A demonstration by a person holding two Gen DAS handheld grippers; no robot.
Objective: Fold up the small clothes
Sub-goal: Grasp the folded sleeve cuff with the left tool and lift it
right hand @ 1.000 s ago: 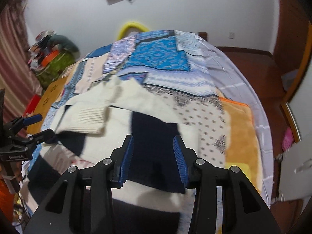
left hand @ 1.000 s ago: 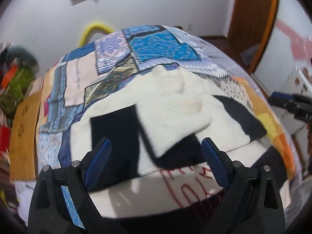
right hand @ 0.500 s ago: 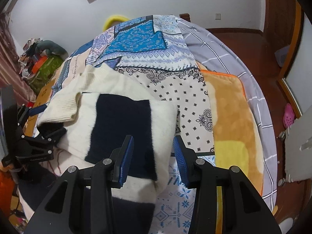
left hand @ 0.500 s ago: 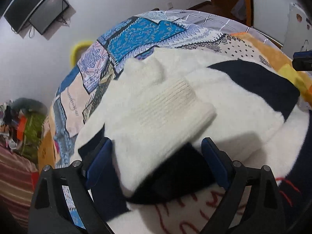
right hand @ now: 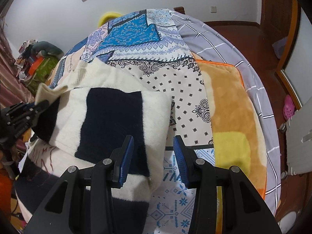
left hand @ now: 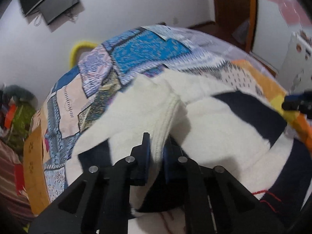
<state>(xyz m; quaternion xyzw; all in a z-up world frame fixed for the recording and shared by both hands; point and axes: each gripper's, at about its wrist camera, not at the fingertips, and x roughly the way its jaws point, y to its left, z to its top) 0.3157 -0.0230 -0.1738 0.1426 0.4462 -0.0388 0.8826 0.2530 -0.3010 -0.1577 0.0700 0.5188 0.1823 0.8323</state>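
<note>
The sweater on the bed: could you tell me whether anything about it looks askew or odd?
Only the ribbed cuff: the left tool has just closed on it, bunching it upward. The rest of the sweater lies flat on the patchwork bedspread.

I'm working over a bed (right hand: pixel 251 62) covered by a grey sheet with thin white checks, seen along its right side. Spread across it lies a patchwork quilt (right hand: pixel 134 29) in blue, lilac and cream printed panels, with a white dotted panel (right hand: pixel 187 101) nearer me. Beside that, on the right, lies a plush orange blanket (right hand: pixel 226 97) with a yellow patch. On the quilt rests a fluffy cream sweater (right hand: pixel 154 115) with navy blocks, its right edge lying on the dotted panel. From my left camera the sweater (left hand: pixel 218 132) covers most of the near quilt (left hand: pixel 144 48).
</note>
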